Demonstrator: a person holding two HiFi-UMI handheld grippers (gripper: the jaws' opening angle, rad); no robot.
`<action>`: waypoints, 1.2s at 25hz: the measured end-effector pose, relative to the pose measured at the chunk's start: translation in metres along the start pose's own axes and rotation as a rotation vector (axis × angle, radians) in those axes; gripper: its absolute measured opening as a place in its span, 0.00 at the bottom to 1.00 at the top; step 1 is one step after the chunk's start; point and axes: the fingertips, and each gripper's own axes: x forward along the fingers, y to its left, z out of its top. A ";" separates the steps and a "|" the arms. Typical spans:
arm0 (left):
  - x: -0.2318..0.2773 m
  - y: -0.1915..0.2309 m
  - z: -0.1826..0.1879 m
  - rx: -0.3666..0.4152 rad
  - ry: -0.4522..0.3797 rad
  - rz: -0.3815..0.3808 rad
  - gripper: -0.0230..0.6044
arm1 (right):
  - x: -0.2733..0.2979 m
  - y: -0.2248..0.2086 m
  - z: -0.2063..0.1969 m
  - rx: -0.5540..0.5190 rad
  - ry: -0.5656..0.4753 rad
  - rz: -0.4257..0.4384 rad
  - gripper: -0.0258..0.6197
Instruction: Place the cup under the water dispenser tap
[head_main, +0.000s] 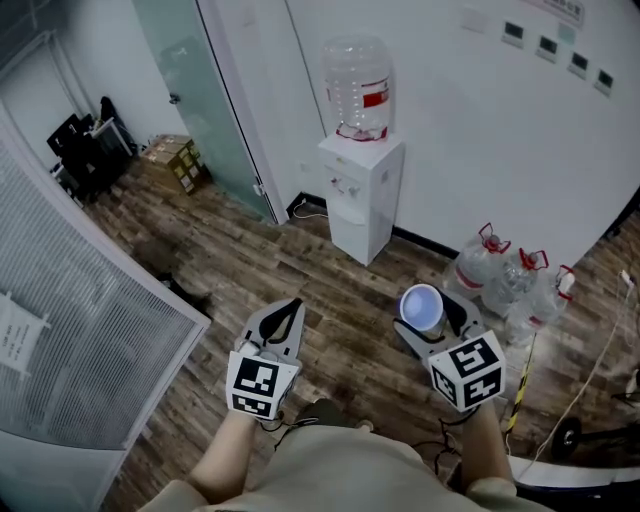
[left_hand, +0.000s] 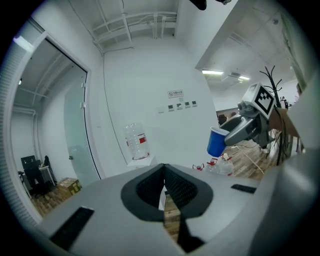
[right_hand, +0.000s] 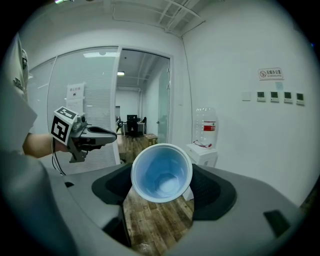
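A blue cup with a white rim lies on its side in my right gripper, which is shut on it, mouth toward the camera in the right gripper view. The white water dispenser stands against the far wall with a clear bottle on top. It is well ahead of both grippers, with wood floor between. My left gripper is shut with nothing in it, level with the right one and to its left. In the left gripper view the cup shows at the right and the dispenser is far off.
Several spare water bottles stand on the floor right of the dispenser. A glass door is to its left, with cardboard boxes and black chairs beyond. A slatted partition runs along the left. Cables trail at the right.
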 end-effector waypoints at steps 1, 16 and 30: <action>0.001 -0.001 0.000 -0.002 0.002 0.005 0.05 | 0.000 -0.002 -0.002 0.001 0.000 0.006 0.60; 0.063 0.012 -0.018 0.004 -0.008 -0.010 0.05 | 0.059 -0.030 -0.016 -0.002 0.004 0.029 0.60; 0.181 0.117 -0.026 -0.020 0.029 -0.070 0.05 | 0.196 -0.083 0.018 0.036 0.096 0.026 0.60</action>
